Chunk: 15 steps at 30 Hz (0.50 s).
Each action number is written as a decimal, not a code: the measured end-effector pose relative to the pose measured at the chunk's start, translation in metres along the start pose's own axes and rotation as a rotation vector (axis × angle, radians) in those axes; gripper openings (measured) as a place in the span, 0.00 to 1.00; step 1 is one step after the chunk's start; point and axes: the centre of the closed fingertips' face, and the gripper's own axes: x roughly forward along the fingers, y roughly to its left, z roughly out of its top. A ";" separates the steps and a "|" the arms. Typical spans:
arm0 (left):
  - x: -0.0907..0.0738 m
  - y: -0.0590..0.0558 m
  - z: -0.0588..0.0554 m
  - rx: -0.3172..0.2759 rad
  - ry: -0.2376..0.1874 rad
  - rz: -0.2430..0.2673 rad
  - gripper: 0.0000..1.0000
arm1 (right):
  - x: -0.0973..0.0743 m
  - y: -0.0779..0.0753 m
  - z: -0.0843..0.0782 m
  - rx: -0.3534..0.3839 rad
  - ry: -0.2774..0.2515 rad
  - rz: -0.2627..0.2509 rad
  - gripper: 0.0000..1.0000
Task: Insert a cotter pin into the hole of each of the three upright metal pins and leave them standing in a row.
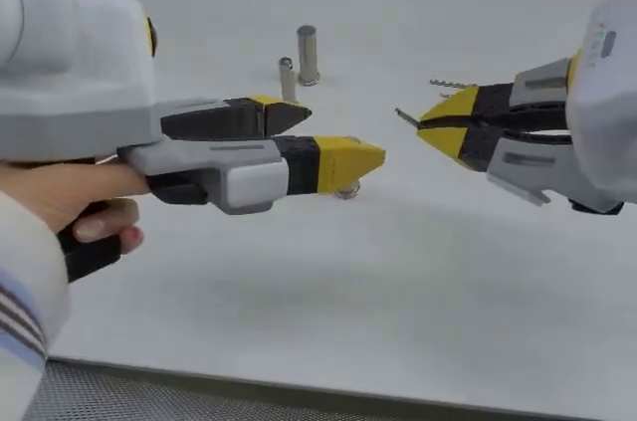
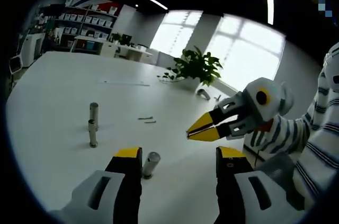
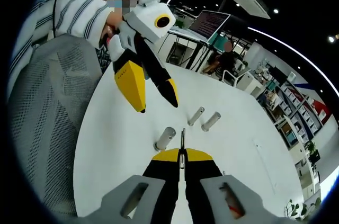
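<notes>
Gripping cotter pin [image 3: 183, 140]: right gripper [image 3: 181, 156] | left gripper [image 2: 179, 153] agape (metal pin [image 2: 150, 164] beside) | bare table [image 1: 398, 292] between

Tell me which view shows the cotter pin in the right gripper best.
The right gripper view: the cotter pin stands clear above the shut right gripper. The head view shows a short tip; the left gripper view barely shows it.
</notes>
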 end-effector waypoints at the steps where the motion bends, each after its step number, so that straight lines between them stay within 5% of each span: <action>1: 0.000 -0.001 0.000 -0.006 0.000 -0.005 0.50 | 0.000 0.001 0.002 -0.007 -0.002 -0.001 0.00; 15: 0.003 -0.005 0.001 -0.108 -0.001 -0.048 0.22 | 0.010 0.012 0.029 -0.099 -0.038 0.036 0.00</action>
